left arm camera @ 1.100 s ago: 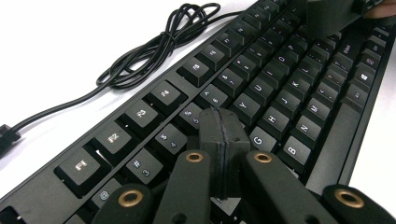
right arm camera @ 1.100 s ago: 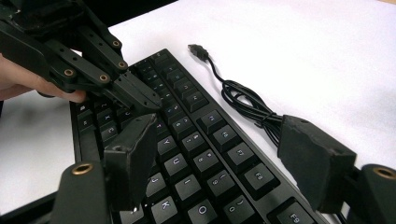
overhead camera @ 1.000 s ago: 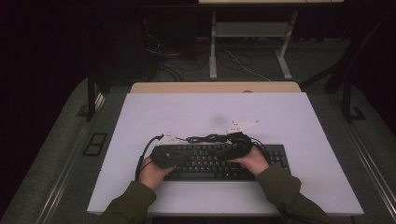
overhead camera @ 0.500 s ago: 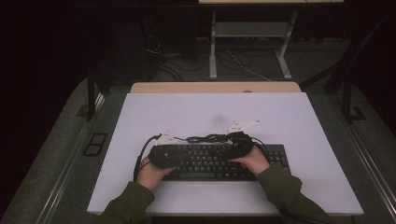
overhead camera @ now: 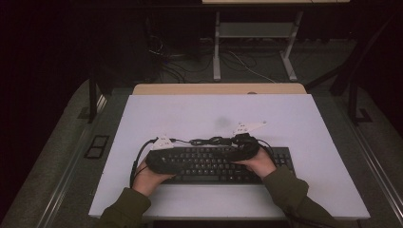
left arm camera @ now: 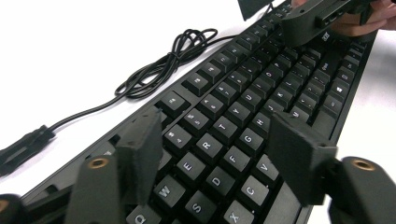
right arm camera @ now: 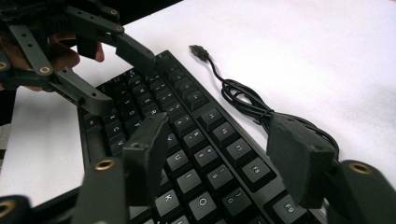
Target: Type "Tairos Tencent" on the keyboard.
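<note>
A black keyboard (overhead camera: 218, 166) lies near the front edge of the white table (overhead camera: 214, 114). Its cable (overhead camera: 211, 140) is coiled just behind it, and the plug (right arm camera: 198, 50) lies loose on the table. My left gripper (overhead camera: 180, 161) hovers over the keyboard's left half, pointing right along the keys (left arm camera: 219, 149). Its jaws have just been opening and stand open above the letter keys, gripping nothing. My right gripper (overhead camera: 235, 151) hovers over the middle of the keyboard, pointing left (right arm camera: 219, 149). Its jaws have just been closing a little but stand open, with only keys beneath them.
Each gripper sees the other across the keyboard: the right gripper (left arm camera: 308, 18) at top right, the left gripper (right arm camera: 119, 79) at upper left. A wooden strip (overhead camera: 218, 89) borders the table's far edge. Dark floor, cables and desk legs (overhead camera: 216, 47) lie beyond.
</note>
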A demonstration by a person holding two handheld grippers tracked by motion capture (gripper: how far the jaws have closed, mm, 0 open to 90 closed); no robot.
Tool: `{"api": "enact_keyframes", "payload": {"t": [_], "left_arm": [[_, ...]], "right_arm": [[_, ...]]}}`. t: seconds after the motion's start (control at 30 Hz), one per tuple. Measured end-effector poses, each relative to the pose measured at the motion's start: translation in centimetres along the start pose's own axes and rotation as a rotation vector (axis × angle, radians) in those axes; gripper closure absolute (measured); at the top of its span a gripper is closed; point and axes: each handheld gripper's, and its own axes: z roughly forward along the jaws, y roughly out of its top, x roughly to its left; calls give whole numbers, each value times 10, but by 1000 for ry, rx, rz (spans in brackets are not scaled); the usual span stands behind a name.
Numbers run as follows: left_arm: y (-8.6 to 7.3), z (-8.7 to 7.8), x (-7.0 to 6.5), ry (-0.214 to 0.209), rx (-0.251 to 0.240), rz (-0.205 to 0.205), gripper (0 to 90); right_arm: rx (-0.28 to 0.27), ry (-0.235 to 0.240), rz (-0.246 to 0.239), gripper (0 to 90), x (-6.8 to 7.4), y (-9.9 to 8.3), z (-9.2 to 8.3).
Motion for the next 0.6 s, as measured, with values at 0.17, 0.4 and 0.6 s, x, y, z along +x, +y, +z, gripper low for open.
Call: {"api": "enact_keyframes", "payload": {"t": [0.17,0.4,0.6], "left_arm": [[-3,-3,1,8,-10,-3,249],[-6,-4,1,16,-6,-5,166],[-7,-6,1,23,-13,-4,136]], "right_arm": [[7,6,-9,495,1,-1,-2],[23,10,-17,666,3,-2,-6],[45,18,-33,811,4,-3,-6]]}}
